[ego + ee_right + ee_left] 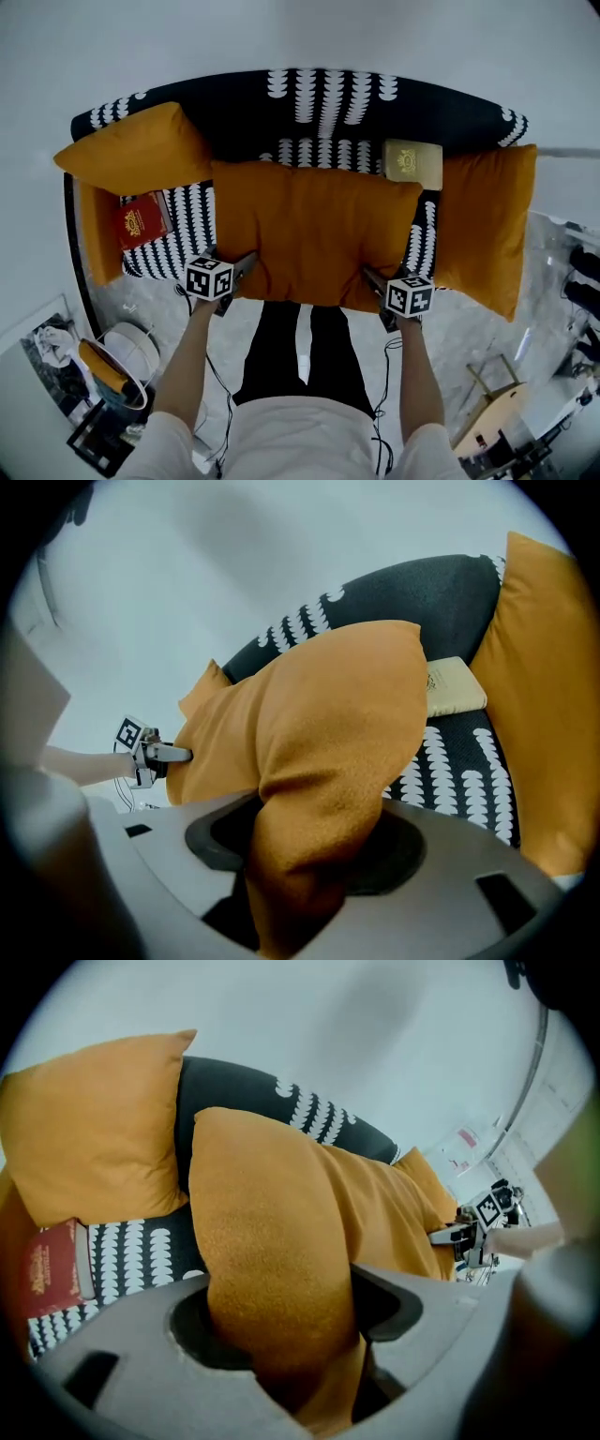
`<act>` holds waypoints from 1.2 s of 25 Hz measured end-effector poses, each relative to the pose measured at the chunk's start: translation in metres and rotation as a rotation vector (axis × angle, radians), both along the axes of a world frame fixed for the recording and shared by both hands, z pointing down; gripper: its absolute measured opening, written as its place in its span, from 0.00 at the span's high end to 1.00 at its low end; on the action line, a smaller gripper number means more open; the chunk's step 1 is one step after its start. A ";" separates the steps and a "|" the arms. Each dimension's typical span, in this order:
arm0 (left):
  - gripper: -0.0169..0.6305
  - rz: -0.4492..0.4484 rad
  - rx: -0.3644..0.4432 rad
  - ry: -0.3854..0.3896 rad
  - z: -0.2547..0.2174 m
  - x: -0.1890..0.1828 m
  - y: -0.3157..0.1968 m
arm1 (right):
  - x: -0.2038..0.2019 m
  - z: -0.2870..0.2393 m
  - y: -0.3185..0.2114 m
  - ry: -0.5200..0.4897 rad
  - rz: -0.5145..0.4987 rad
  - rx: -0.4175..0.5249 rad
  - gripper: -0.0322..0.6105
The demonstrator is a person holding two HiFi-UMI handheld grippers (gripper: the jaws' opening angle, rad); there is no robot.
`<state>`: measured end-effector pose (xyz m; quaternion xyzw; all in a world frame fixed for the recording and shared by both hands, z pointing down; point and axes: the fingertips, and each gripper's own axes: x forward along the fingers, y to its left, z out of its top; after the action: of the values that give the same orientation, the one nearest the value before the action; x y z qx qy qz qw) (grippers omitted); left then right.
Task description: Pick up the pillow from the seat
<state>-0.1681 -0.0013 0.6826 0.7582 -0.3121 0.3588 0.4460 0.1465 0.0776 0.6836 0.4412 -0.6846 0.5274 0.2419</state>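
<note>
Bright, even, diffuse light is recorded in all three views, and no glare is noted. Strong wide-angle bending is seen at the edges, with dark corners in both gripper views. The near bodies of the left gripper [281, 1335] and right gripper [309, 855] are rendered soft. Faint shadow is noted in the jaw recesses under the pillow [314, 234], whose weave is sharply resolved.
</note>
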 end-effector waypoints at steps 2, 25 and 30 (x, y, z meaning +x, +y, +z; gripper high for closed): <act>0.50 -0.005 0.028 -0.001 -0.022 0.004 0.006 | 0.004 -0.019 0.004 -0.012 -0.016 0.021 0.57; 0.50 -0.105 0.336 -0.031 -0.218 0.015 0.090 | 0.023 -0.199 0.049 -0.029 -0.143 0.303 0.57; 0.50 -0.095 0.410 -0.012 -0.248 0.016 0.093 | 0.024 -0.228 0.057 -0.016 -0.125 0.362 0.57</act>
<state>-0.1523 0.0921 0.4345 0.8155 -0.4164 0.2709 0.2968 0.1705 0.1347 0.4558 0.4298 -0.7963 0.3831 0.1853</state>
